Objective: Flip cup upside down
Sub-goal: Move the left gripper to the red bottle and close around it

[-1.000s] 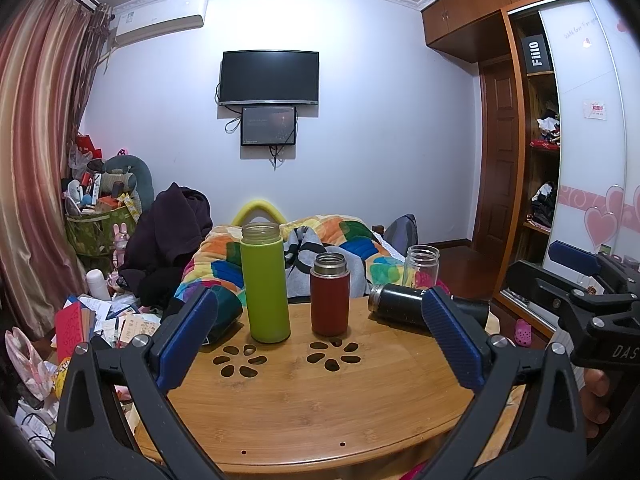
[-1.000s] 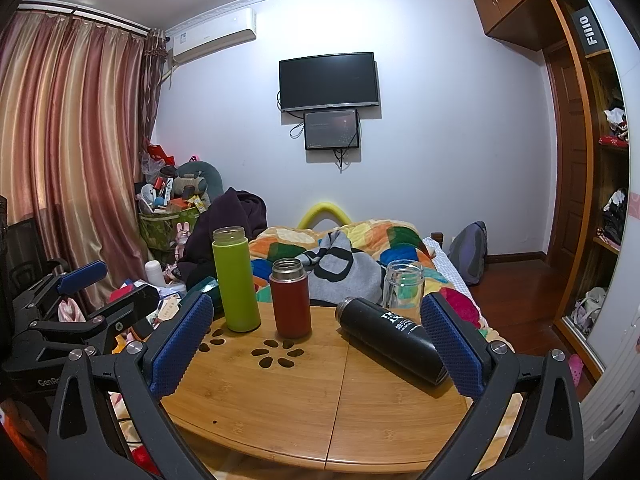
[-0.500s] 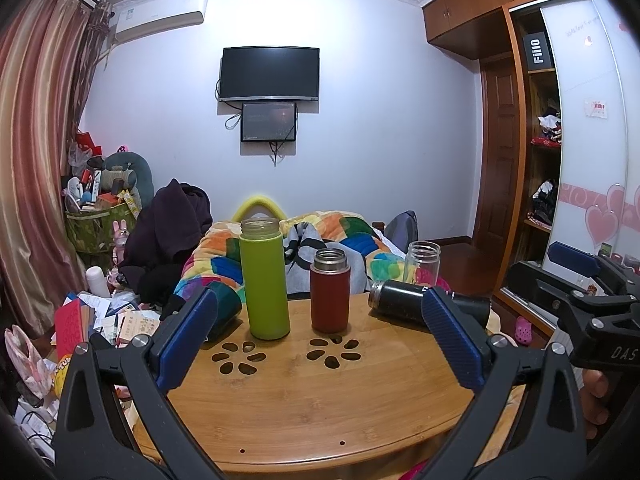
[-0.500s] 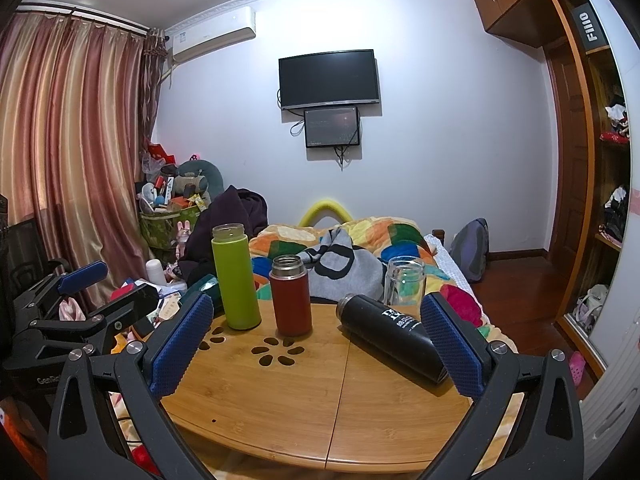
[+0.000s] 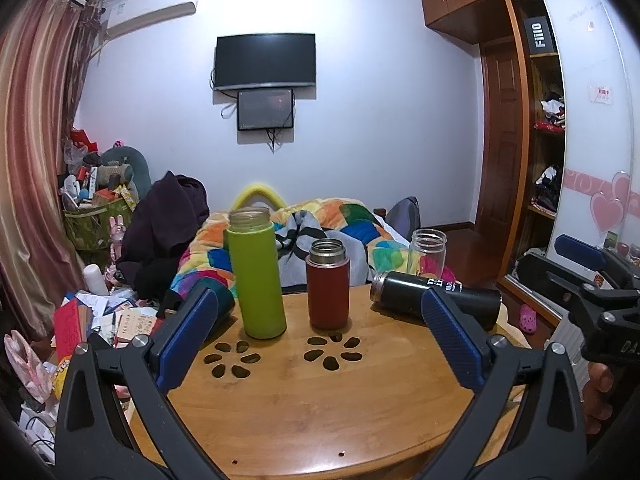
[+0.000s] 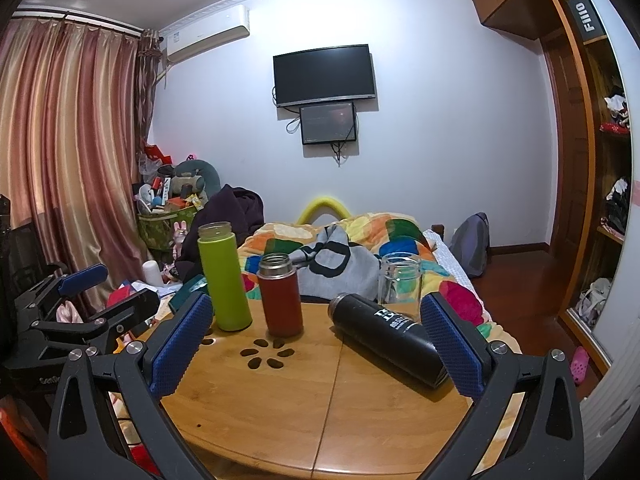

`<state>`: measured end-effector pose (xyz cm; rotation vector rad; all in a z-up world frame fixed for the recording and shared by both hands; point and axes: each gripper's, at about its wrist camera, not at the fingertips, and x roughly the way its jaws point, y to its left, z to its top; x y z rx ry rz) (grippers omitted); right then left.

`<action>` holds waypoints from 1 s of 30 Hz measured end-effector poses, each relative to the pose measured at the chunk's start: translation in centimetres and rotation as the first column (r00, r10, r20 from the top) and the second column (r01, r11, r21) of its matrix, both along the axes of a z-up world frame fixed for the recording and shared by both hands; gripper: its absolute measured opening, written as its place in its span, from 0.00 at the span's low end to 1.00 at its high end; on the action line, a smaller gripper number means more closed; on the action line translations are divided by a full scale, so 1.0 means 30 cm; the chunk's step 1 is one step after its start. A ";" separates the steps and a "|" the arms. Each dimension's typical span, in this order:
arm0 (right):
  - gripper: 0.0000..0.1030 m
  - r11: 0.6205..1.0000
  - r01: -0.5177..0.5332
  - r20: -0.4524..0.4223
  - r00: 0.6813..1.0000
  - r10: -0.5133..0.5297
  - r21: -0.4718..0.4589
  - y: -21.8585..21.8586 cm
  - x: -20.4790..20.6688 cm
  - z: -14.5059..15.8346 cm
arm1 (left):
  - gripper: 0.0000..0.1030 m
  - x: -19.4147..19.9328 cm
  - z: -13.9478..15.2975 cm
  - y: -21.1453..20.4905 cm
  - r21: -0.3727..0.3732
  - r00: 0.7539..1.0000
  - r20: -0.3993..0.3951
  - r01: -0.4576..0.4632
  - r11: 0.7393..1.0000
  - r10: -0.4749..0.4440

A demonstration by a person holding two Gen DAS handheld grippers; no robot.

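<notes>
Four lidless cups are on a round wooden table (image 5: 320,412). A tall green cup (image 5: 258,276) (image 6: 224,278) and a shorter red cup (image 5: 327,285) (image 6: 279,296) stand upright at the back. A clear glass cup (image 5: 429,251) (image 6: 399,282) stands upright at the back right. A black cup (image 5: 404,295) (image 6: 386,334) lies on its side, mouth to the left. My left gripper (image 5: 320,338) is open and empty above the table's near side. My right gripper (image 6: 316,340) is open and empty; the black cup lies close to its right finger.
Flower-shaped cut-outs (image 5: 332,354) pierce the tabletop. A bed with a colourful quilt (image 6: 384,236) lies behind the table. Clutter and a basket (image 5: 86,220) sit at the left by the curtain. A wardrobe (image 6: 600,200) stands at the right.
Both views have shifted very slightly; the cups and both open grippers stay as they were.
</notes>
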<state>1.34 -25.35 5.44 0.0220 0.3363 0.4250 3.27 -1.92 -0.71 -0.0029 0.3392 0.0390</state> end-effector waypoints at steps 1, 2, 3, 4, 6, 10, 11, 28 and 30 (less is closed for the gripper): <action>1.00 1.000 0.004 -0.006 1.000 -0.004 0.003 -0.009 0.012 -0.004 | 1.00 0.023 -0.008 0.000 -0.005 1.000 -0.011 0.005 1.000 -0.005; 1.00 1.000 0.008 -0.014 1.000 -0.008 0.006 -0.016 0.024 -0.010 | 1.00 0.047 -0.015 -0.002 -0.010 1.000 -0.022 0.010 1.000 -0.010; 1.00 1.000 0.013 -0.023 1.000 -0.013 0.009 -0.024 0.036 -0.020 | 1.00 0.072 -0.023 -0.004 -0.014 0.999 -0.037 0.016 1.000 -0.017; 1.00 1.000 0.021 -0.032 0.999 -0.020 0.010 -0.034 0.051 -0.029 | 1.00 0.105 -0.033 -0.007 -0.018 0.998 -0.056 0.028 0.999 -0.029; 1.00 0.999 0.036 -0.051 0.998 -0.035 0.008 -0.054 0.081 -0.048 | 1.00 0.174 -0.060 -0.013 -0.038 0.994 -0.094 0.047 0.998 -0.051; 1.00 0.998 0.063 -0.089 0.994 -0.062 0.002 -0.092 0.130 -0.096 | 1.00 0.329 -0.129 -0.023 -0.094 0.978 -0.186 0.077 0.993 -0.093; 1.00 0.998 0.066 -0.099 0.993 -0.065 0.002 -0.103 0.145 -0.108 | 1.00 0.374 -0.149 -0.027 -0.102 0.973 -0.210 0.079 0.992 -0.099; 1.00 0.998 0.062 -0.189 0.980 -0.063 -0.016 -0.139 0.245 -0.219 | 0.59 0.728 -0.310 -0.021 -0.026 0.934 -0.349 -0.098 0.995 0.083; 1.00 0.998 0.052 -0.188 0.981 -0.055 -0.022 -0.131 0.245 -0.224 | 0.59 0.727 -0.308 -0.013 -0.035 0.935 -0.347 -0.087 0.996 0.069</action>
